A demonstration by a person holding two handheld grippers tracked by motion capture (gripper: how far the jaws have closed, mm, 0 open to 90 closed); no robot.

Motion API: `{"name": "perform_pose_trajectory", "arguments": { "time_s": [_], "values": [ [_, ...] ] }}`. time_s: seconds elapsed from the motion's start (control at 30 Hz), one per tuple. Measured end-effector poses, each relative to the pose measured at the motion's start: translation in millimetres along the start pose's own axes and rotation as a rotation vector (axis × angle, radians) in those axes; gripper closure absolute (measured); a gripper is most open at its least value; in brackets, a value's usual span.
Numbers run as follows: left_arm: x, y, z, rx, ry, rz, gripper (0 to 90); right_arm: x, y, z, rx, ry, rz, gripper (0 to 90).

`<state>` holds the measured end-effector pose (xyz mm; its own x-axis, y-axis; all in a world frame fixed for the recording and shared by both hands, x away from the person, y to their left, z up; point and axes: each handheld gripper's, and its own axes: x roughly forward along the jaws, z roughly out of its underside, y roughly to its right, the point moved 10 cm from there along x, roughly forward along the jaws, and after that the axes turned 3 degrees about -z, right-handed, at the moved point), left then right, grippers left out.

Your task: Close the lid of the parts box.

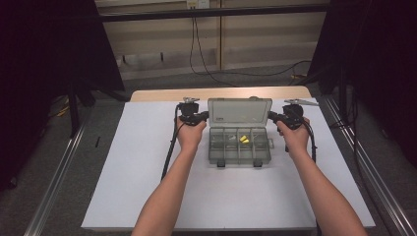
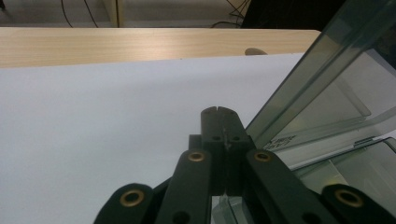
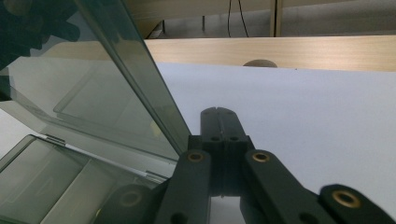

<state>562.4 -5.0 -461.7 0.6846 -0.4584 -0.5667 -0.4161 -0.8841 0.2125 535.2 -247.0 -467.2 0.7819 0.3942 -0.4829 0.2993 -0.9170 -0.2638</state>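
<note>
We are looking at a clear, smoke-grey plastic compartment box [image 1: 239, 142] sitting on the white sheet [image 1: 147, 167] between the two tongs, its lid [image 1: 239, 112] standing raised at the far side. The tray is showing thin dividers that are splitting it into small cells; two little yellow pieces [image 1: 244, 139] are lying in a cell right of the middle, on the side nearer the right tongs. Two dark latches are sticking out of the near edge. The lid is see-through, with a small printed label near its hinge edge, too small to read.

The left gripper [image 1: 204, 115] is sitting just beside the lid's left edge — in the left gripper view its jaws [image 2: 218, 112] are pressed flat together with nothing between them, and the lid edge [image 2: 299, 79] is slanting up just to their right. We cannot tell whether the tips are touching the plastic.

The right gripper [image 1: 272, 116] is mirroring this at the lid's right edge. In the right gripper view its jaws [image 3: 218, 112] are also closed on nothing, the lid [image 3: 126, 79] rising just to their left — contact unclear.

Beyond both tips, the white sheet is running to the wooden table edge [image 2: 140, 44].
</note>
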Motion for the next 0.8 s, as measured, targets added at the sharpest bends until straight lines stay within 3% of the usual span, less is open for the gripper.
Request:
{"name": "perform_pose_trajectory", "arguments": {
  "time_s": [0.8],
  "values": [
    [-6.6, 3.1, 5.9, 0.004, 0.016, -0.002, 90.0, -8.6, -4.8, 6.1, -0.005, 0.005, 0.013, 90.0]
  ]
}}
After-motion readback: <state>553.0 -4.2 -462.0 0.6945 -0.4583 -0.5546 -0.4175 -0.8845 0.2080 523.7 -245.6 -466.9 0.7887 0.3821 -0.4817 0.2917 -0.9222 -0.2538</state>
